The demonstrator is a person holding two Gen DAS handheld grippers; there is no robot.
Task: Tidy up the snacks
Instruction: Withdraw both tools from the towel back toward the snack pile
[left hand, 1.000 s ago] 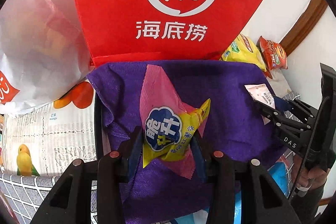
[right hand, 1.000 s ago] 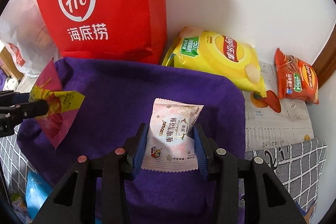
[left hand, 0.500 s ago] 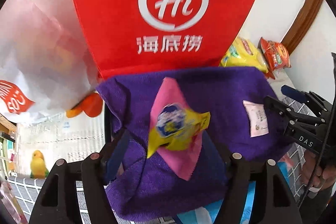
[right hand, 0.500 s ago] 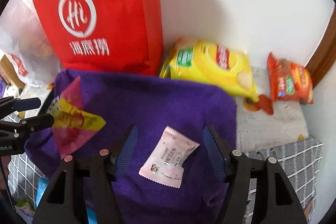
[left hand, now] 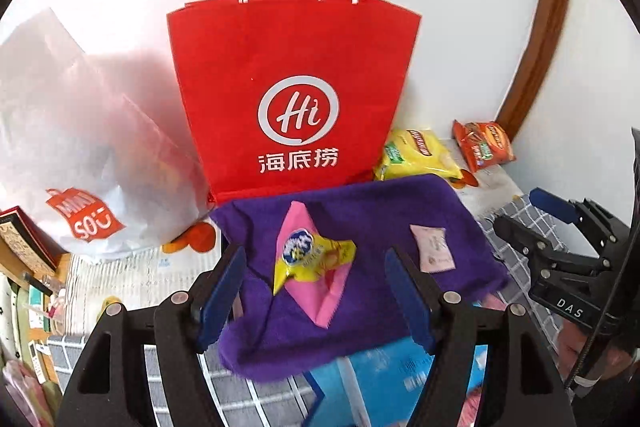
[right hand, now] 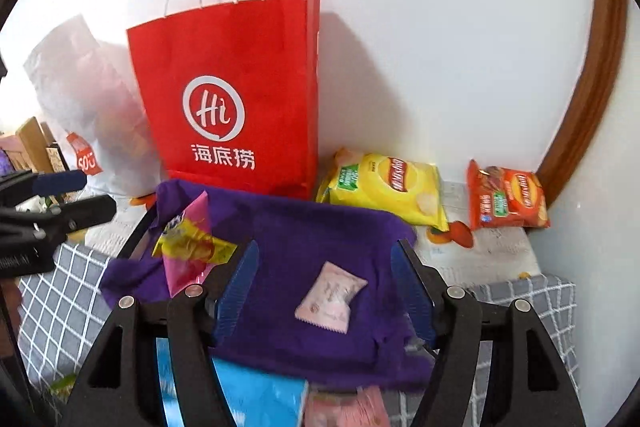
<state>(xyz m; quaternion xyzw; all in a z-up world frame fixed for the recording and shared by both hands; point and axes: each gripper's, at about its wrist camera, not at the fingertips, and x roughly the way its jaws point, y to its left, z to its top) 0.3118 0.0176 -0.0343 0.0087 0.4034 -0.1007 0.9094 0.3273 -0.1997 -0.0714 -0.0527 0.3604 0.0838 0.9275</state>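
Note:
A pink-and-yellow snack packet [left hand: 312, 259] lies on the purple cloth [left hand: 372, 203]. My left gripper [left hand: 316, 263] hangs open above and behind it, its blue pads well clear of the packet. A small pale pink packet [right hand: 332, 297] lies on the same cloth [right hand: 320, 227], and my right gripper [right hand: 326, 255] stands open above it, touching nothing. In the left wrist view the pale packet [left hand: 432, 249] and the right gripper [left hand: 524, 215] show at the right. The left gripper [right hand: 94, 193] and the pink-and-yellow packet [right hand: 188, 247] appear at the left of the right wrist view.
A red paper bag [left hand: 296, 99] stands against the wall behind the cloth. A white plastic bag [left hand: 80, 131] sits to its left. A yellow chips bag [right hand: 388, 191] and an orange chips bag [right hand: 508, 199] lie at the right. A blue packet [left hand: 384, 379] pokes out under the cloth's near edge.
Both grippers opened and let go of their packets, then rose and drew back. The two packets now lie loose on the purple cloth.

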